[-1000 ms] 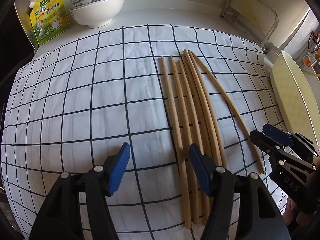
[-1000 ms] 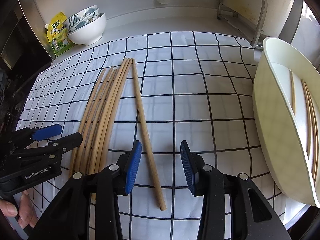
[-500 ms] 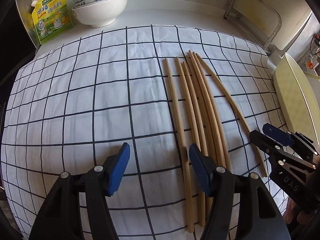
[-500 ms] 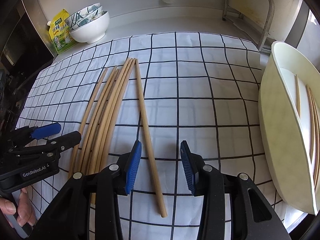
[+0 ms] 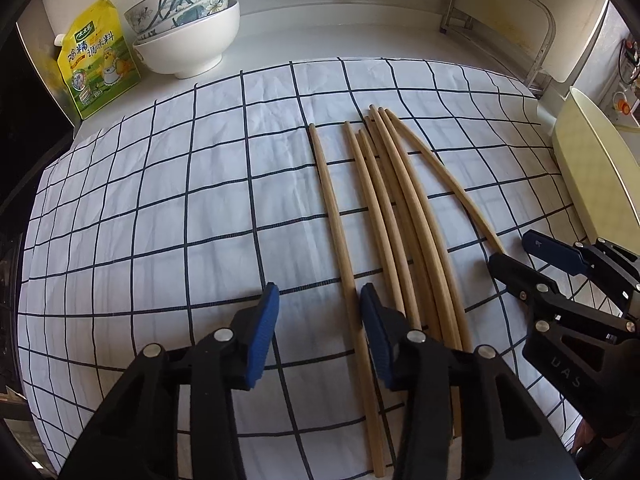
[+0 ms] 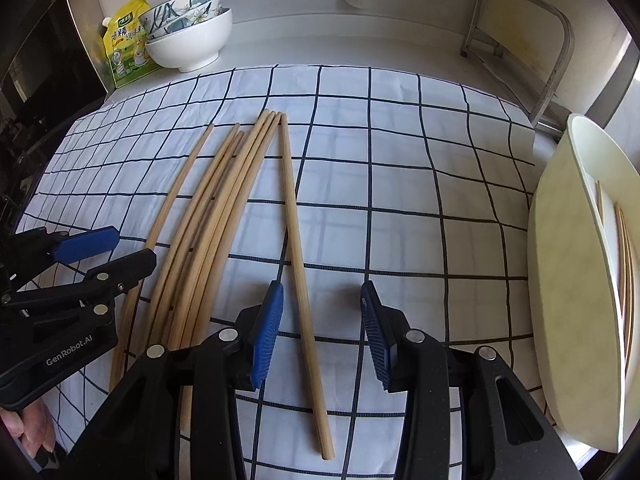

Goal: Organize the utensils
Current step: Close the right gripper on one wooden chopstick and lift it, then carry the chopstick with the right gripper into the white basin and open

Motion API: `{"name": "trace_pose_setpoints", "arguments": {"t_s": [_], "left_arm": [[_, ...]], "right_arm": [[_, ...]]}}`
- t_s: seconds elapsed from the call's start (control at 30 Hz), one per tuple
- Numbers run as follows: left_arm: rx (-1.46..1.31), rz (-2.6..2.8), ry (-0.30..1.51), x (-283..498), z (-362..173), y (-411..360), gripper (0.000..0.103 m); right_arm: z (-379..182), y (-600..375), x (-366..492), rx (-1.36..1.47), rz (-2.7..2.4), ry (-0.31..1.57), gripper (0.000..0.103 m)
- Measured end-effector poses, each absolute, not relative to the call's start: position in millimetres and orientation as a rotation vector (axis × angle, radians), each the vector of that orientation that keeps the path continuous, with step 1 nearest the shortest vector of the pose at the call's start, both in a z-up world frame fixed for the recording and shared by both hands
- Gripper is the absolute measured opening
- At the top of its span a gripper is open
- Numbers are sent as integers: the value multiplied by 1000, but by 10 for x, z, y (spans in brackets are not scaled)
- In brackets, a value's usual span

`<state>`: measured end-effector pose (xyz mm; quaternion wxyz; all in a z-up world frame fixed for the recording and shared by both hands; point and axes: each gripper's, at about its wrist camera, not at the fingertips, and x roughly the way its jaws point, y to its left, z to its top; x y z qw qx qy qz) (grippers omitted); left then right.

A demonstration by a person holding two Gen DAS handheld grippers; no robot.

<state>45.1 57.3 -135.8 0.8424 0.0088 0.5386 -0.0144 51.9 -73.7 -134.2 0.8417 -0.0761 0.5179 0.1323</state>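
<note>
**On the cloth: loose chopsticks, both grippers empty**

Mid-cloth [image 5: 160, 220] lie the chopsticks [image 5: 400, 220], bunched, one [image 6: 298, 248] splayed toward the tray [image 6: 560, 280] at the right edge. Left gripper [image 5: 318, 336] and right gripper [image 6: 320, 336] gape wide, holding nothing. Sticks look light, stiff, smooth, likely to roll: pinch mid-length.

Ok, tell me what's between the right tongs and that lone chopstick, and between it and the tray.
Nothing visible. The right tongs are open with the lone chopstick already lying between the pads. Only bare checked cloth lies between it and the tray.
</note>
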Motion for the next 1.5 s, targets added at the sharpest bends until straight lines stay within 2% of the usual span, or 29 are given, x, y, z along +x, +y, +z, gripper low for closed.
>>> {"name": "trace_pose_setpoints", "arguments": {"t_s": [0.07,0.13,0.2,0.43,0.77,1.07,1.3,1.5], "left_arm": [[16,-33,1138,464,-1354,576,30],[14,-38,1140,464,-1349,583,21],[8,-53,1148,471,-1346,603,8],[-51,-81,1200,450,-1286,710,7],[-53,-116,1145,376,-784,693,7],[-13,-298,1035,619,-238,-142,7],[45,-510,1003,852,-53,-1123,7],[112,-608,1008,1032,-105,-1864,7]], "right_arm": [[-1343,-687,525,-173,296,1090,28],[-1342,-623,515,-201,316,1091,7],[-1344,-598,515,-206,326,1093,6],[-1244,-767,534,-38,336,1132,6],[-648,-984,353,69,359,1051,6],[-185,-1763,326,136,228,950,6],[-177,-2701,330,229,35,930,6],[-312,-3318,336,311,-79,936,6]]}}
